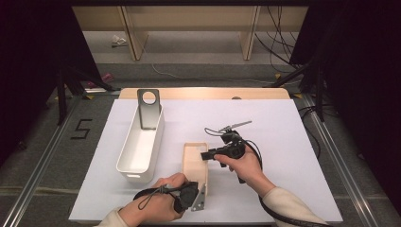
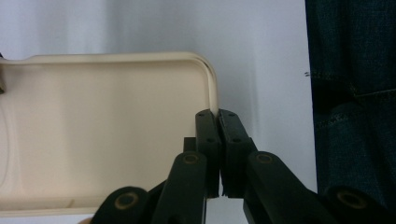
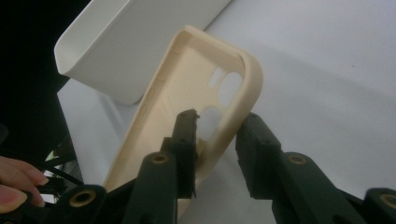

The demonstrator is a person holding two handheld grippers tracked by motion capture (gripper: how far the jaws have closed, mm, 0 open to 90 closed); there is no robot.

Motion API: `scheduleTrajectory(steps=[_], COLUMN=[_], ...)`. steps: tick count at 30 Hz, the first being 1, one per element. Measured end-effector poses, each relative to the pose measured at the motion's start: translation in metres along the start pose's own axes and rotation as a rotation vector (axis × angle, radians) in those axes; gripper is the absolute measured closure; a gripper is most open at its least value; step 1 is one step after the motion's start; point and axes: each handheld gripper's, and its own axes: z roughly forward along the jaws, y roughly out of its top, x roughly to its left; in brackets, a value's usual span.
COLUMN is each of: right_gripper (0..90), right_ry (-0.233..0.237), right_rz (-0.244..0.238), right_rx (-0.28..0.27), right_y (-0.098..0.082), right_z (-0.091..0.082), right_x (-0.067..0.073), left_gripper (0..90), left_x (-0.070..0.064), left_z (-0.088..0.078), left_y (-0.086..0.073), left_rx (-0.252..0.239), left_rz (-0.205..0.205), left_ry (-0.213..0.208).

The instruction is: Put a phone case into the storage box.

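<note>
A beige phone case (image 1: 195, 158) lies hollow side up on the white table, its length running away from me. My left gripper (image 1: 198, 187) is at the case's near end, shut on the rim; in the left gripper view the jaws (image 2: 218, 116) pinch the thin wall of the case (image 2: 102, 130) near its corner. My right gripper (image 1: 205, 155) comes in from the right at the case's far right edge. In the right gripper view it (image 3: 219, 121) straddles the side wall of the case (image 3: 187, 70) near the camera cut-out, one jaw inside and one outside, open.
A long white bin (image 1: 122, 151) stands left of the case, with a grey metal bracket (image 1: 149, 111) with a round hole upright at its far end. The bin (image 3: 140, 37) also lies just beyond the case in the right gripper view. Bare white table extends to the right.
</note>
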Motion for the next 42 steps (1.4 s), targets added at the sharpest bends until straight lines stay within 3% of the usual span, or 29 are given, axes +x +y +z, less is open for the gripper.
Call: scheduleTrajectory(steps=[12,23,25,27,31,35,40,42], right_gripper=[75.7,82.5,82.7,82.7,82.6,82.6,82.4,82.3], right_ry=[0.017,0.083,0.087,0.072,0.056,0.027,0.007,0.000], right_rz=[0.028,0.086,0.087,0.070,0.056,0.047,0.039,0.041], right_rx=[-0.010,-0.071,-0.095,-0.108,-0.134,-0.162,-0.189,-0.193], right_y=[0.000,0.002,0.003,0.004,0.005,0.006,0.007,0.007], right_z=[-0.003,-0.014,-0.017,-0.020,-0.025,-0.030,-0.036,-0.037], right_x=[0.002,0.006,0.008,0.009,0.010,0.008,0.006,0.005], left_gripper=[87.7,87.1,85.4,76.5,52.4,35.4,22.5,18.3], left_x=[0.000,0.005,0.006,0.007,0.010,0.016,0.028,0.034], left_z=[0.003,0.006,0.006,0.003,-0.005,-0.015,-0.022,-0.023], left_y=[-0.001,-0.005,-0.006,-0.007,-0.006,-0.008,-0.017,-0.023], left_rx=[-0.006,-0.017,-0.030,-0.056,-0.145,-0.259,-0.380,-0.429], left_rz=[-0.013,-0.020,-0.031,-0.045,-0.103,-0.175,-0.298,-0.382], left_ry=[-0.007,0.029,0.040,0.051,0.068,0.087,0.157,0.182])
